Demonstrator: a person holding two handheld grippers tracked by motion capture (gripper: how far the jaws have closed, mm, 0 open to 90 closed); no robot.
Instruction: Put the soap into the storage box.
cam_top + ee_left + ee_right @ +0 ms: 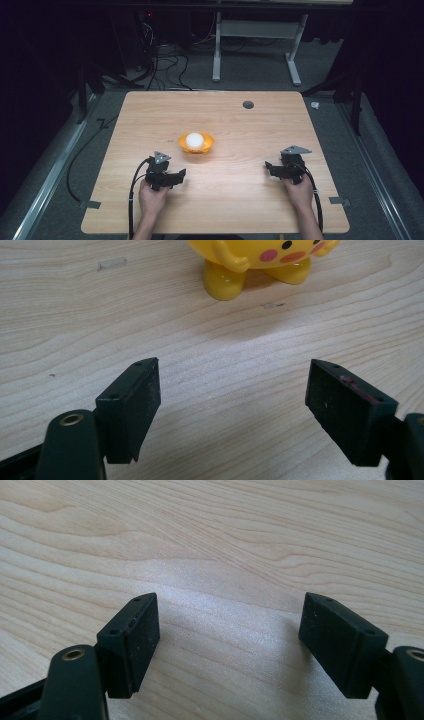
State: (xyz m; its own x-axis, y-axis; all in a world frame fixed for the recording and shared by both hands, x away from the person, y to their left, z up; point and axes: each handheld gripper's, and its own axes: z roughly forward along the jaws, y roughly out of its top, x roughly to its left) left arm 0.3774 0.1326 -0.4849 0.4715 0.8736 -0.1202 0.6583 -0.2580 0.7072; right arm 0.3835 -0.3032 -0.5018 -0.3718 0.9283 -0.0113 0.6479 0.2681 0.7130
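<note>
While both grippers sit low on the wooden table (150, 210) with their jaws spread wide and nothing between them, the work appears to be at its very beginning: the approach to the yellow toy (196, 143) has not yet closed. That toy, a round yellow figure with pink cheeks and stubby feet, stands upright near the middle of the table, and in the high view it carries a white ball or dome on top; whether that white part is loose or fixed I cannot tell. The left gripper (172, 176) rests just short of it, on the person's side and slightly to the left, and in the left gripper view the toy's (260, 262) feet and lower face sit at the top edge, ahead of the open jaws and a little to their right, with bare wood between. The right gripper (275, 169) lies well apart from the toy, near the table's right edge, and its own view looks across bare wood grain. I judge the left gripper the likelier one to act. The next move calls for it to travel forward and swing slightly right so that the toy's body comes between the jaws, then to shut gently on the rounded, glossy plastic, which could slip or tip if caught off-centre.
</note>
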